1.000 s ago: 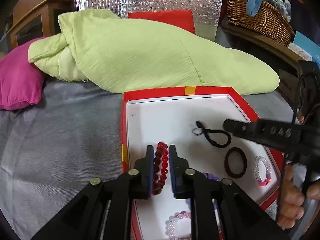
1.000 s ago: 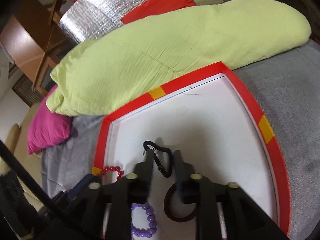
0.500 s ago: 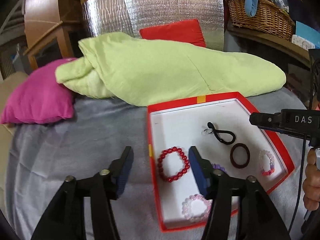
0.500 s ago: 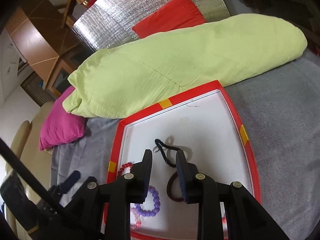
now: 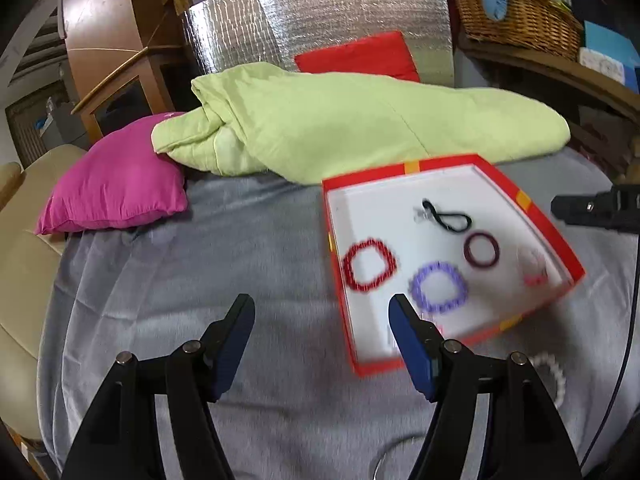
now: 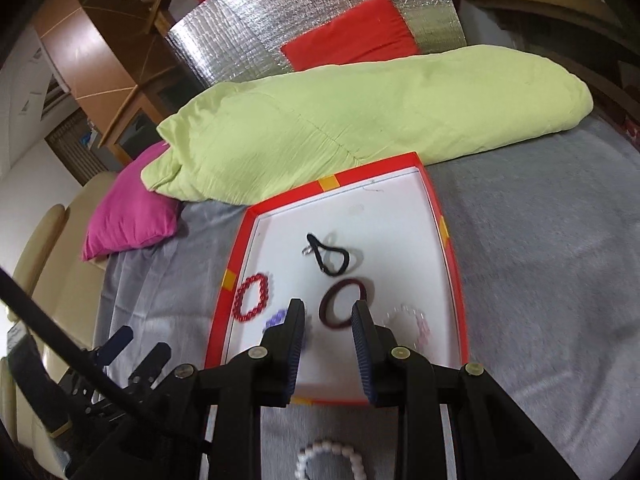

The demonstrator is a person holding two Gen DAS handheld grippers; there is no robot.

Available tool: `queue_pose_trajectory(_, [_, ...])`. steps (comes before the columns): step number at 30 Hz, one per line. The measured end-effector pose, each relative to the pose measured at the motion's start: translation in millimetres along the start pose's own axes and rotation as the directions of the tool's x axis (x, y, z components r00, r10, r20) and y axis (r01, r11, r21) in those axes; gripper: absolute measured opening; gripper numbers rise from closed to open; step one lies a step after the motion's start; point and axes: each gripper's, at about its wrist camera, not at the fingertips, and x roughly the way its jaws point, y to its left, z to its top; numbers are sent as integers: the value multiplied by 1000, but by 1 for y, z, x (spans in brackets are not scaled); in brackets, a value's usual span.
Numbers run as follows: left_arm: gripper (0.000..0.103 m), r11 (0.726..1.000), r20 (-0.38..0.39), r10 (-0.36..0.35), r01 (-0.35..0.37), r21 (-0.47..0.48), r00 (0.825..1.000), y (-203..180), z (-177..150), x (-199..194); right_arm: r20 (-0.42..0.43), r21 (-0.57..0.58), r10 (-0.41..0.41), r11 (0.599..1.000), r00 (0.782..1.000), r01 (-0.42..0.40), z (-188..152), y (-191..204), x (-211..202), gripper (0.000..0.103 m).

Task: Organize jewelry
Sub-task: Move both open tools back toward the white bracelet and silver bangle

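I'm looking down at the red box (image 5: 532,216) with its white floor, sitting on the grey bedspread (image 5: 248,248). Inside it lie a red beaded bracelet (image 5: 370,266) near its left wall, a purple beaded bracelet (image 5: 439,288) just beside that, a dark maroon ring (image 5: 482,250) further right, and a black cord with a small metal ring (image 5: 446,216) toward the far end. A pale pink-and-white bracelet (image 6: 412,320) rests by the right wall. One white beaded bracelet (image 6: 332,460) lies outside the box, on the bedspread at my near edge.

My left hand-held gripper (image 5: 322,330) hangs over the bedspread just left of the box, jaws opening, standing wide with nothing between them. My right hand-held gripper (image 6: 326,328) hovers above the near end of the box, jaws narrow and parted, with nothing caught in them.

The left view is smeared, so the beads blur and the pale bracelet is barely readable there. In the right view my own finger covers most of the purple bracelet, and the white bracelet is cut off at the bottom.

Beyond the box lies a lime-green quilt (image 5: 360,120), touching its far rim, with a magenta pillow (image 5: 116,188) to the left, a red cushion (image 5: 360,56) against a silver foil panel (image 5: 320,12), and a wicker basket (image 5: 516,16) on a shelf at upper right.
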Motion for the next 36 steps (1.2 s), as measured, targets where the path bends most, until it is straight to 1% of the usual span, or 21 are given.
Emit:
queue_pose_trajectory(3, [70,1000,-14,6,-6,15,1000,1,-14,-8,-21,-18,-5,1000,1000,5,-15,-3,-11,28])
queue_pose_trajectory(5, [70,1000,-29,0,0,7,1000,4,-25,-14,-53,-21,-12,1000,999,11,-27,-7,-15,28])
queue_pose_trajectory(9, [70,999,-77,-39,39,-6,996,5,-51,-24,-126,-46,-43,998,991,38,-50,-12,-17,28])
queue_pose_trajectory(12, [71,998,-114,-68,68,-2,991,2,-71,-31,-188,-76,-61,996,980,47,-69,-13,-17,28])
queue_pose_trajectory(15, [71,991,-144,-133,132,-15,981,-2,-88,-39,-239,-104,-74,993,968,50,-86,-13,-15,28])
queue_pose_trajectory(19, [71,968,-158,-250,249,-28,955,-11,-102,-44,-275,-153,-108,986,955,67,-98,-9,-8,28])
queue_pose_trajectory(22, [72,960,-167,-279,279,-22,946,-16,-103,-40,-284,-166,-130,983,950,85,-100,-9,-1,28])
queue_pose_trajectory(25, [77,947,-174,-321,314,-64,931,-19,-100,-32,-296,-154,-138,983,945,96,-100,-10,6,28])
queue_pose_trajectory(27, [77,946,-198,-325,318,-68,925,-24,-101,-27,-304,-161,-144,982,942,98,-100,-7,11,28])
queue_pose_trajectory(28, [77,949,-212,-316,312,-53,925,-29,-101,-24,-305,-168,-151,980,940,103,-101,-5,13,28])
queue_pose_trajectory(31, [77,959,-229,-277,284,1,933,-37,-102,-21,-316,-185,-172,976,933,117,-104,-2,20,28])
queue_pose_trajectory(33, [77,961,-240,-264,276,18,934,-40,-104,-18,-308,-206,-188,970,932,128,-105,1,22,26])
queue_pose_trajectory(35, [77,960,-256,-264,279,24,930,-43,-106,-12,-296,-243,-210,960,932,139,-107,5,24,13])
queue_pose_trajectory(36, [77,959,-260,-266,282,25,928,-43,-107,-10,-291,-257,-219,956,931,144,-108,7,25,11])
